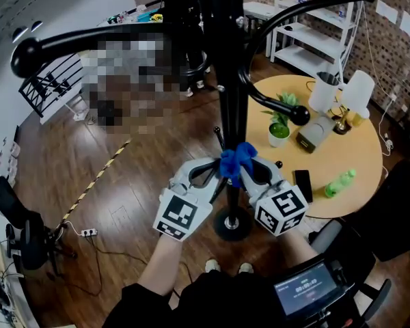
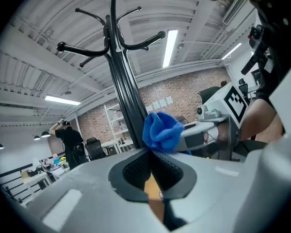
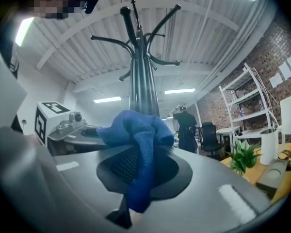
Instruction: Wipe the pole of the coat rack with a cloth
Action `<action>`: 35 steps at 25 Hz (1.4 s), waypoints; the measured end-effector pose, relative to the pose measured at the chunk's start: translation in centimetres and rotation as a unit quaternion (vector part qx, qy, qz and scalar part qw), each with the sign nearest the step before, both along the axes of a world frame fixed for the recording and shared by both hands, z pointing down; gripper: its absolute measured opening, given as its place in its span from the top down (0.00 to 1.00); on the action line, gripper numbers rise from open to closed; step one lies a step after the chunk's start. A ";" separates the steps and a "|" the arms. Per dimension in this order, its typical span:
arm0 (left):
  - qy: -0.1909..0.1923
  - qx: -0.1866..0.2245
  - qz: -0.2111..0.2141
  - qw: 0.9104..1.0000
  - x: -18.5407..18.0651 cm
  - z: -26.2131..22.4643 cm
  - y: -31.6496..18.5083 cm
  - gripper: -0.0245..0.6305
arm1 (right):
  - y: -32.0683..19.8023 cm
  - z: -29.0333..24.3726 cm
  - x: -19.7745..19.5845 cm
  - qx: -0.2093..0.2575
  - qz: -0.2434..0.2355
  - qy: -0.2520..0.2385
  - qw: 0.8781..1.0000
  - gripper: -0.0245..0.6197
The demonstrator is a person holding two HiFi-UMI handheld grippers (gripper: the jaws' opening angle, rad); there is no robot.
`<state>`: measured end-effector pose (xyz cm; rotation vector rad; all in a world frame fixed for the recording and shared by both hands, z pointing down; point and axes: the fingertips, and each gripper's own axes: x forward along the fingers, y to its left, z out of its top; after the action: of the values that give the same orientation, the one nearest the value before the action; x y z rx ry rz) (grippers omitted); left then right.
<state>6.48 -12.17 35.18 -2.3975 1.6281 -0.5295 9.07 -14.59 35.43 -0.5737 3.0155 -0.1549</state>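
The black coat rack pole (image 1: 231, 80) rises from a round base (image 1: 233, 223) on the wood floor, with curved hooks above. A blue cloth (image 1: 236, 159) is bunched against the pole low down. My left gripper (image 1: 219, 172) and right gripper (image 1: 242, 174) meet at it from either side. In the left gripper view the cloth (image 2: 161, 130) sticks out of the shut jaws beside the pole (image 2: 126, 89). The right gripper view has the cloth (image 3: 138, 140) pinched in shut jaws and hanging down, with the pole (image 3: 143, 84) behind.
A round yellow table (image 1: 342, 152) stands right of the rack with a potted plant (image 1: 280, 125), white lamps, a phone and a green bottle. White shelves (image 1: 314, 26) are behind. A black chair (image 1: 17, 231) stands at left. A cable and power strip (image 1: 89, 232) lie on the floor.
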 end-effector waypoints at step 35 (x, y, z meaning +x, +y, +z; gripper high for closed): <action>0.035 -0.003 0.032 0.999 -6.6 3.1 4.3 0.96 | 0.6 3.0 1.3 -0.027 0.143 0.004 0.989 0.88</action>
<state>-0.08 -7.89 38.23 -2.4904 1.5714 -0.4464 10.37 -13.99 38.41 -1.0042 2.9009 -0.2173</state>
